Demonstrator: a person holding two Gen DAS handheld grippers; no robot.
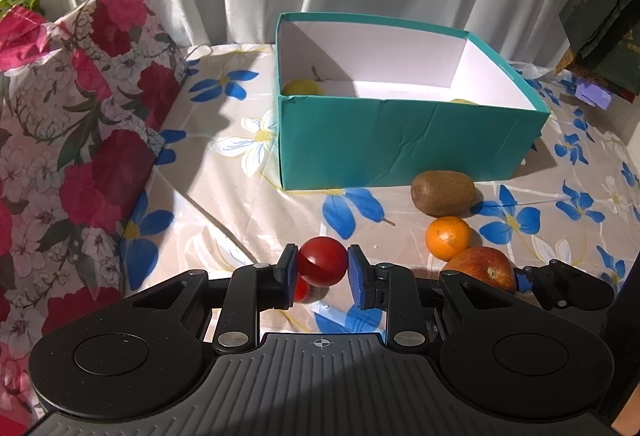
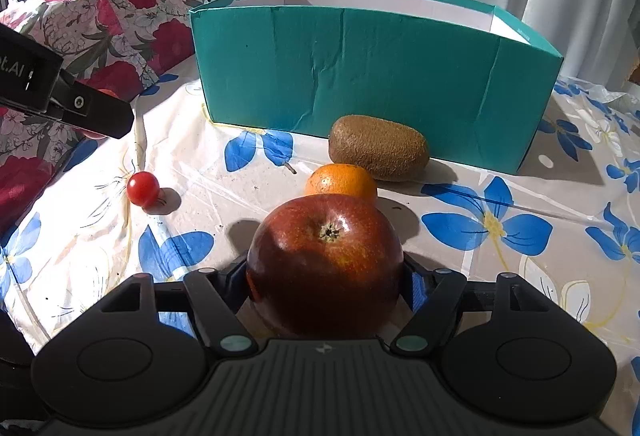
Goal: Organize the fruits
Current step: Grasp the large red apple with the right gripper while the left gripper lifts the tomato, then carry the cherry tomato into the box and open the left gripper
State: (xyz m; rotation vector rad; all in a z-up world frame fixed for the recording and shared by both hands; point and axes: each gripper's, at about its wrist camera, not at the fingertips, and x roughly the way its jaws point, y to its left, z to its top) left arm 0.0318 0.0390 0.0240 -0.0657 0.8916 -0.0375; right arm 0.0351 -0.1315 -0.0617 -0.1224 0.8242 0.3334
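Left gripper (image 1: 322, 268): clamped on a cherry tomato (image 1: 323, 261), pads pressing both sides. A second cherry tomato (image 2: 143, 189) is lying on the tabletop (image 2: 224, 196) directly beneath it. How high the held one is above the cloth cannot be told.

Right gripper (image 2: 325, 288): straddling a red apple (image 2: 325, 256), blossom end facing up. Its pads are mostly hidden behind the fruit, so contact on the skin cannot be confirmed. The apple appears to be resting on the tabletop.

Teal box (image 1: 400, 140): open-topped, standing beyond the loose fruit. Two yellow fruits are partly showing inside, one (image 1: 302, 87) at the left corner, another barely peeking over the near wall.

Kiwi (image 2: 378, 148): lying just beside the box's near wall.

Orange (image 2: 341, 180): sitting between kiwi and apple, close to both, possibly touching the apple.

Step in hand, judged: securing the apple while the tomato is waiting for delivery.

Handling advice: the apple is round and glossy, so the right gripper should be seating at its widest girth before lifting. Lifting straight up is avoiding a nudge to the orange. The tomato is soft; light pressure is enough. Both should be clearing the box's near wall before release.
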